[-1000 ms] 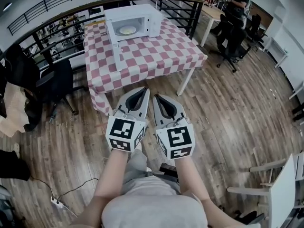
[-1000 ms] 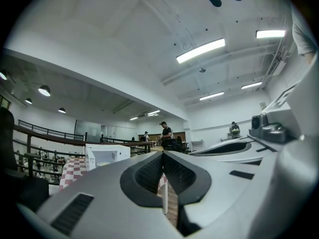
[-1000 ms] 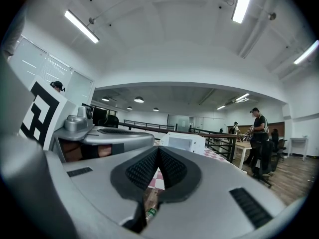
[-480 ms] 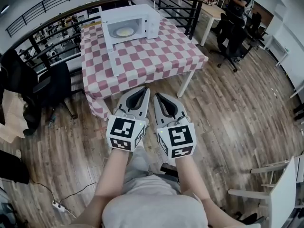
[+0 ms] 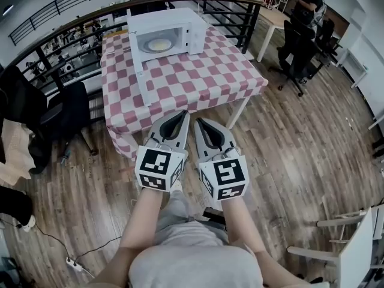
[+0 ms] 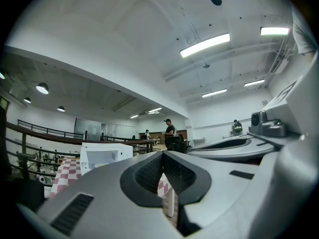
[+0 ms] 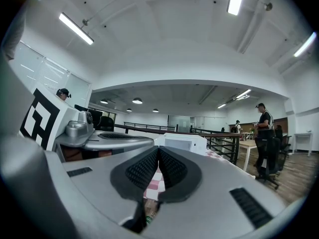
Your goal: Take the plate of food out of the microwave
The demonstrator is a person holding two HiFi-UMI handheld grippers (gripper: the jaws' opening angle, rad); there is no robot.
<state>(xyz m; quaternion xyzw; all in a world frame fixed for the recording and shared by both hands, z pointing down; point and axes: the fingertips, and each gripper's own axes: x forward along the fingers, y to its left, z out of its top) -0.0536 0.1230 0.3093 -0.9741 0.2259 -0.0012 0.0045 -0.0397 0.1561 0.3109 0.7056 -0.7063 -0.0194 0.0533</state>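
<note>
A white microwave [image 5: 167, 33] stands at the far end of a table with a red-and-white checked cloth [image 5: 180, 77]. Its door [image 5: 139, 65] hangs open to the left. Inside lies a plate of food [image 5: 159, 44]. Both grippers are held side by side over the wooden floor, well short of the table. My left gripper [image 5: 182, 114] is shut with nothing in it. My right gripper [image 5: 197, 123] is shut and empty too. The microwave [image 6: 105, 156] shows small in the left gripper view and as a white box [image 7: 182, 142] past the jaws in the right gripper view.
A black railing [image 5: 72, 23] runs behind the table. A dark office chair [image 5: 66, 110] stands at the table's left. A person [image 5: 309, 8] stands by a desk and chairs at the far right. A power strip and cable [image 5: 75, 258] lie on the floor at the left.
The view has shifted slightly, so the table and microwave sit a little lower and nearer. The person at the far right has moved. Both grippers keep their pose.
</note>
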